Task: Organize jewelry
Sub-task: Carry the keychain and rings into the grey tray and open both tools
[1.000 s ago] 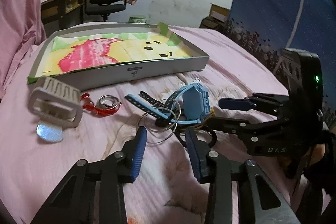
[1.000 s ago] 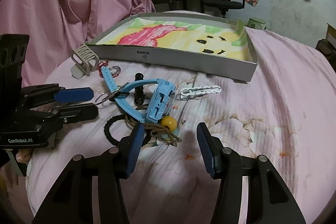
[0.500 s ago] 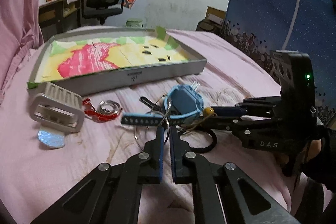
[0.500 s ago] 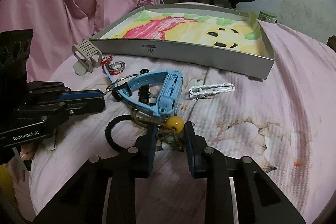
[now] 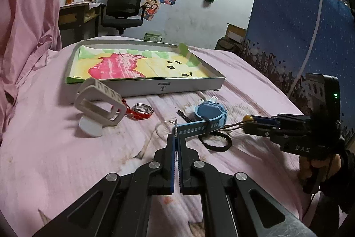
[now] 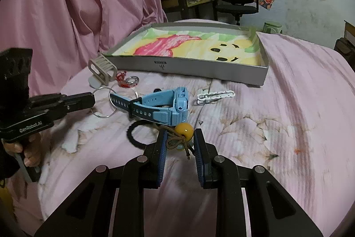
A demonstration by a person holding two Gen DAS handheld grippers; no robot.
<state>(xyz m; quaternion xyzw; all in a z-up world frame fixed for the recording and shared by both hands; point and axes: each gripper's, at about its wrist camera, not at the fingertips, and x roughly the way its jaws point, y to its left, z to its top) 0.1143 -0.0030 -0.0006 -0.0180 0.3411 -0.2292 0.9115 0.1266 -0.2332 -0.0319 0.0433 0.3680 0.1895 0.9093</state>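
**Left-wrist and right-wrist views: two grippers at the jewelry pile**

Left-wrist view shows the left gripper (image 5: 176,141) with its jaws pressed together on thin wire rings (image 5: 176,128), seen edge-on at the tips; whether they also pinch the strap beside them is hard to tell. The right-wrist view shows those silver wire rings as full loops, caught at the left gripper's tips and threaded onto the strap of the light blue plastic watch (image 6: 164,106).

Only the right-wrist view shows the right gripper (image 6: 180,141) plainly: its jaws stand narrowly apart around the knotted brown cord bracelet with a round yellow bead (image 6: 184,130), and the pads seem to bear on the knot and a pale bead below it. The left-wrist view shows the cord running from the watch to those tips.

A black ring-shaped hair tie (image 6: 135,134) lies on the pink bedsheet (image 6: 288,117) under the watch. A white plastic clasp strip (image 6: 216,96), clear in the right-wrist view, is nearly hidden behind the watch in the other. A beige plastic stand (image 5: 99,101) and a red-corded silver ring (image 5: 141,111) lie before the shallow grey cardboard tray with a coloured drawing inside (image 5: 177,86).
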